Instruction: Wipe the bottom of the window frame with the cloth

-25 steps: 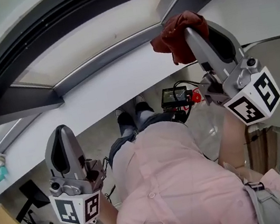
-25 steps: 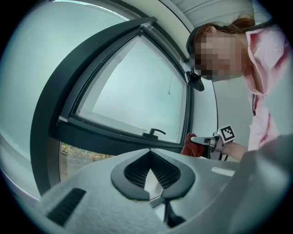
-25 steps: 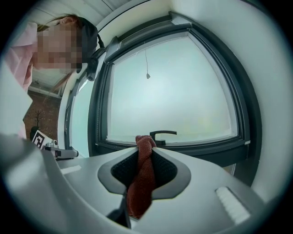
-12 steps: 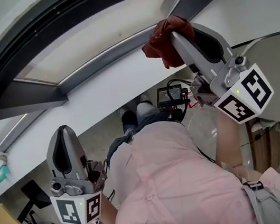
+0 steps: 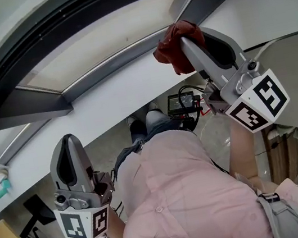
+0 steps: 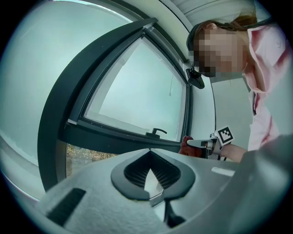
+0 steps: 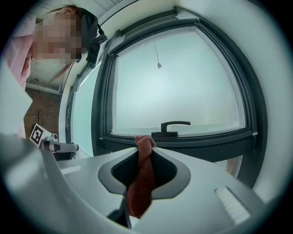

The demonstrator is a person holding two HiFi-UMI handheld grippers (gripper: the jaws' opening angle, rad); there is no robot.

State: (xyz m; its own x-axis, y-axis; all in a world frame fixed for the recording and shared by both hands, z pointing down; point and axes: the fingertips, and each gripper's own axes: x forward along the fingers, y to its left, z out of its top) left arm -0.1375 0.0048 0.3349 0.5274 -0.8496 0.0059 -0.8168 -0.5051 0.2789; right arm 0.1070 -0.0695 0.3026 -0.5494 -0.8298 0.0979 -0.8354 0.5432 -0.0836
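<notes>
- Holding the rust-red cloth (image 5: 173,48) in the right gripper (image 5: 183,40): jaws clamped on it, wad bunched past the tips, tail trailing back between them
- Cloth location: at the bottom rail of the window frame (image 5: 111,65), near the frame's right corner; can't confirm contact from the head view
- From the right gripper view: lined up just below the frame's handle (image 7: 173,124), level with the bottom rail
- Left gripper (image 5: 67,140): jaws together on nothing, parked well below the frame, idle
- Judged step: wipe stroke along the bottom rail, at or near its right end
- To do it well:
  - Press with the wad, not the bare jaw tips
  - Grip hard enough that drag doesn't pull the cloth out
  - Run one steady pass toward the frame's left end, hugging the ledge under the sash
  - Stay clear of the handle
- Likely risk: scraping the frame with plastic if the wad rolls aside
</notes>
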